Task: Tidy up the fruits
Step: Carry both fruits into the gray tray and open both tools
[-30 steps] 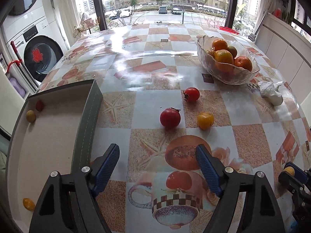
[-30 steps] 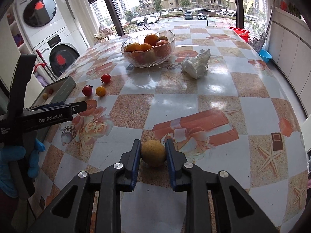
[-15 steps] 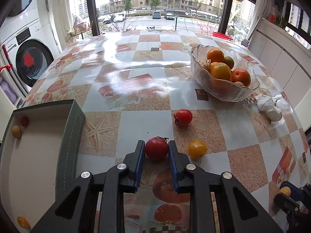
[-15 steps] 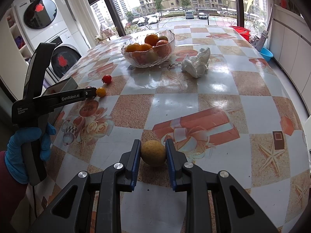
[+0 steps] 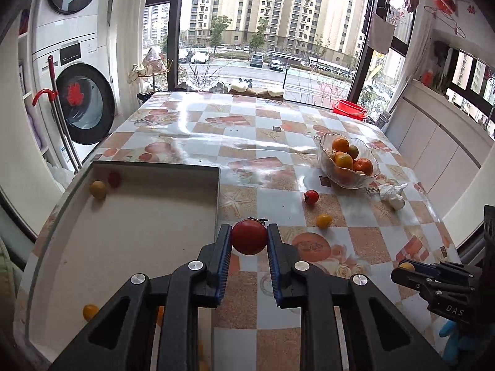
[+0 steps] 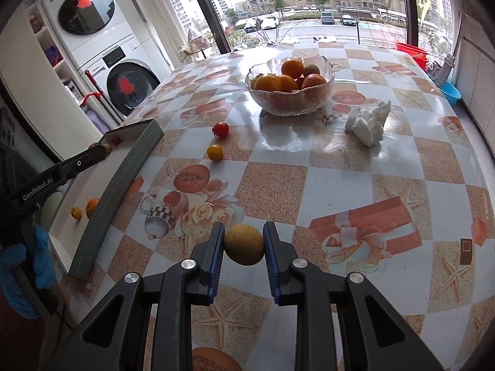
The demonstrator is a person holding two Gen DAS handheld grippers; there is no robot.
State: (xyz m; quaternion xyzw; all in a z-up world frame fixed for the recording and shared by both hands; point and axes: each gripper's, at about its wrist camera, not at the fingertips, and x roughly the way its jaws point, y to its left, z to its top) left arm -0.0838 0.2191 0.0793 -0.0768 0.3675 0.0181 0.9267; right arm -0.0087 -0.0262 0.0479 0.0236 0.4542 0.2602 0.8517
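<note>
My left gripper (image 5: 249, 237) is shut on a red tomato (image 5: 249, 236) and holds it above the table by the right wall of the grey tray (image 5: 216, 198). The tray holds several small fruits, among them a yellow one (image 5: 98, 189) and a red one (image 5: 114, 178) in its far corner. My right gripper (image 6: 244, 244) is shut on a yellow-brown round fruit (image 6: 244, 244) held above the table. A small red tomato (image 5: 311, 197) and a yellow tomato (image 5: 324, 220) lie on the table; they also show in the right wrist view (image 6: 221, 129) (image 6: 215, 152).
A glass bowl (image 6: 290, 105) of oranges stands at the back of the table, with a crumpled white tissue (image 6: 368, 123) beside it. A washing machine (image 5: 83, 105) stands left of the table. A red basin (image 5: 349, 108) sits beyond the far edge.
My left gripper closed on the red tomato, lifted it and swung left toward the tray. My right gripper lifted with its fruit and turned left.
</note>
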